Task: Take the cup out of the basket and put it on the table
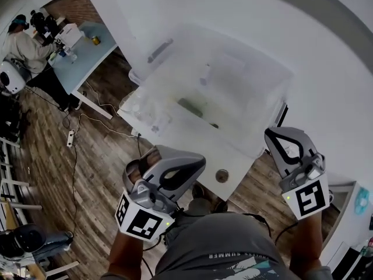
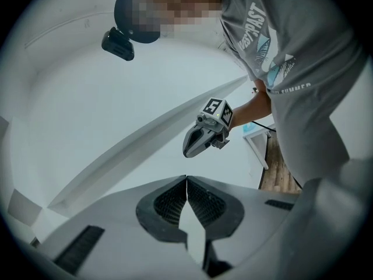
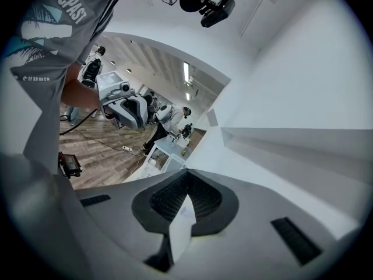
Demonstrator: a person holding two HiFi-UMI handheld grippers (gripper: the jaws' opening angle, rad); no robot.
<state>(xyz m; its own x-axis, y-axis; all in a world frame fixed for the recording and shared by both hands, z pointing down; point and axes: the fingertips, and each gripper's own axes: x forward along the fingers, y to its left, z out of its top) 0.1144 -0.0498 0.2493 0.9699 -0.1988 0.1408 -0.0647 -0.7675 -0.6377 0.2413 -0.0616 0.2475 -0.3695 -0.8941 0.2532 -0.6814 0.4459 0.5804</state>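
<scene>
Head view, steeply downward. Translucent basket (image 1: 247,140) at centre, set on white bench (image 1: 236,163); walls hazy, contents blurred. Inside: dark streak (image 1: 191,107) near the middle, pale upright shape (image 1: 205,74) toward 12 o'clock. Cup not told apart with certainty among these. Round hole (image 1: 221,175) in the bench at 6 o'clock, just outside the basket.

Left tool (image 1: 197,162) at 6 o'clock, over the bench edge, near the basket's front wall. Right tool (image 1: 273,134) at 4 o'clock, just beside the basket's near corner; contact not discernible. Left gripper view: pads pressed tip to tip, fully closed, holding nothing. Right gripper view: likewise closed and empty.

Surroundings: wood floor (image 1: 99,156) at 9 o'clock, crossed by cables (image 1: 73,174), with power strip (image 1: 70,137). Second bench (image 1: 81,54), pale blue, at 10 o'clock, carrying small items, with a person (image 1: 26,48) seated at it. White wall (image 1: 262,16) from 12 to 3 o'clock.
</scene>
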